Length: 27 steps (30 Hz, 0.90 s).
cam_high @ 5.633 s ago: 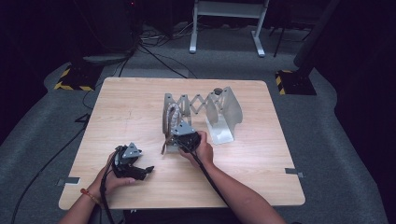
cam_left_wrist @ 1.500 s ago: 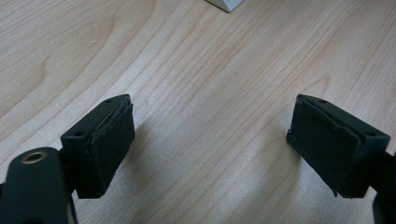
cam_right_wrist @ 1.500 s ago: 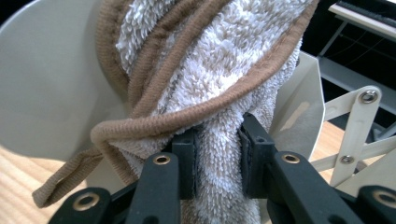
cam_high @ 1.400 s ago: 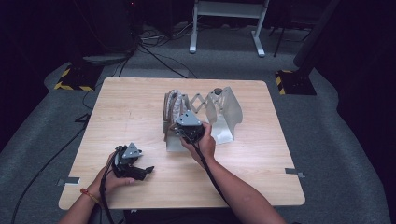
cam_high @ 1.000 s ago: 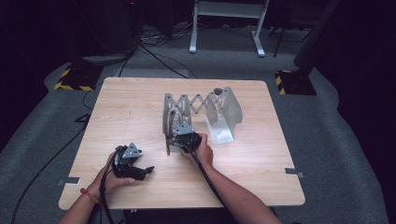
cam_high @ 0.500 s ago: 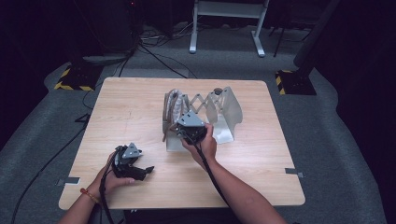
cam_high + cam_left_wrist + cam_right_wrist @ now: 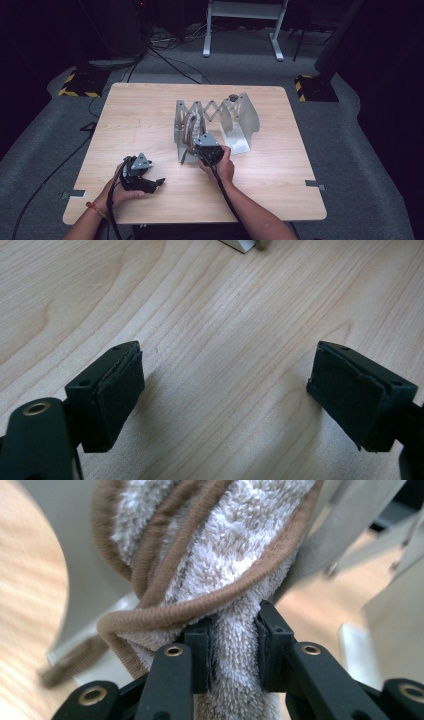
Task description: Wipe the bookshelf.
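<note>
A beige terry towel with brown corded edging hangs between the left plates of a pale grey accordion rack. My right gripper is shut on the towel's lower part, and its pads squeeze the pile. In the high view the right gripper sits at the rack's near left end, against the towel. My left gripper rests on the wooden table with its jaws wide open and nothing between them. In the high view the left gripper lies at the front left, far from the rack.
A brown cord end trails onto the table by the rack's base. The rack's white base lies just right of my right hand. Cables and a white stand's feet are on the floor beyond the table's far edge.
The right gripper, still shut on the towel, went up toward the rack half a second ago and has come back toward the person. The left gripper has stayed where it was.
</note>
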Tool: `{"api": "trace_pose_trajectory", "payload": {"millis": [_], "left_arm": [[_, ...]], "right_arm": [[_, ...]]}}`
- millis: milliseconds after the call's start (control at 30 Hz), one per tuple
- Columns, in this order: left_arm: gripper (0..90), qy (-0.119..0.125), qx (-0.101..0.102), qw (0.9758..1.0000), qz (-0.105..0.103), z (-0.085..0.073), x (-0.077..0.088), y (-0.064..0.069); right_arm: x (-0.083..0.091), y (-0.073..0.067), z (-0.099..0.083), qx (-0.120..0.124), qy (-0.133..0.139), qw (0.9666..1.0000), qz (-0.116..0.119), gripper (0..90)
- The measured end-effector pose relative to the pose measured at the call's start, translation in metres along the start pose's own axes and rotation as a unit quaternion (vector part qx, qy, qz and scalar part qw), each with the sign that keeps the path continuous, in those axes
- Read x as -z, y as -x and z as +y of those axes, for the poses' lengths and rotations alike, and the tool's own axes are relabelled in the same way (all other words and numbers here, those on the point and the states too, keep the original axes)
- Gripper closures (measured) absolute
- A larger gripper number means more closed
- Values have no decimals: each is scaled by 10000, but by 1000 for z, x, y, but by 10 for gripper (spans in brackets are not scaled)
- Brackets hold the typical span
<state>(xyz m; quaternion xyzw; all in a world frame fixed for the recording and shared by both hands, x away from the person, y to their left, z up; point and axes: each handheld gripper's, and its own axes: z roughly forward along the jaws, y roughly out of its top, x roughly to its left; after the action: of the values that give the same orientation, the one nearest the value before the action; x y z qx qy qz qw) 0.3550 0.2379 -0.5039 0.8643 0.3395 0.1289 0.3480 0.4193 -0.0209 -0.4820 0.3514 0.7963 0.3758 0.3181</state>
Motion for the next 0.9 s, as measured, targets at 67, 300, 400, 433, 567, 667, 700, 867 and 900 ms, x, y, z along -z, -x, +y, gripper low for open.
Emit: {"api": "trace_pose_trajectory", "payload": {"millis": [67, 300, 400, 433, 567, 667, 700, 867, 900], "left_arm": [[148, 0, 2, 10000, 0, 0, 0, 0], [149, -2, -17, 10000, -71, 0, 0, -1], [149, 6, -20, 10000, -55, 0, -1, -1], [149, -1, -20, 10000, -50, 0, 0, -1], [150, -3, 7, 10000, -20, 0, 0, 0], [153, -6, -10, 10000, -24, -1, 1, 0], [153, -6, -17, 10000, -21, -1, 1, 0], [152, -2, -11, 10000, -41, 0, 0, 0], [151, -2, -11, 10000, -47, 0, 0, 0]], "right_arm": [[-4, -1, -9, -7, -91, 10000, -4, 724], [20, 5, 17, 70, 323, 9994, -68, 724], [31, 11, 39, 53, 583, 9982, -150, 724], [33, 13, 44, 72, 648, 9977, -206, 724], [29, 16, 50, -57, 620, 9978, -228, 724], [19, 10, 40, 36, 414, 9989, -225, 724], [14, 7, 34, 21, 335, 9992, -203, 724], [-1, 4, 10, 79, -4, 9998, -180, 724], [-3, 4, 6, 84, -49, 9998, -176, 724]]}}
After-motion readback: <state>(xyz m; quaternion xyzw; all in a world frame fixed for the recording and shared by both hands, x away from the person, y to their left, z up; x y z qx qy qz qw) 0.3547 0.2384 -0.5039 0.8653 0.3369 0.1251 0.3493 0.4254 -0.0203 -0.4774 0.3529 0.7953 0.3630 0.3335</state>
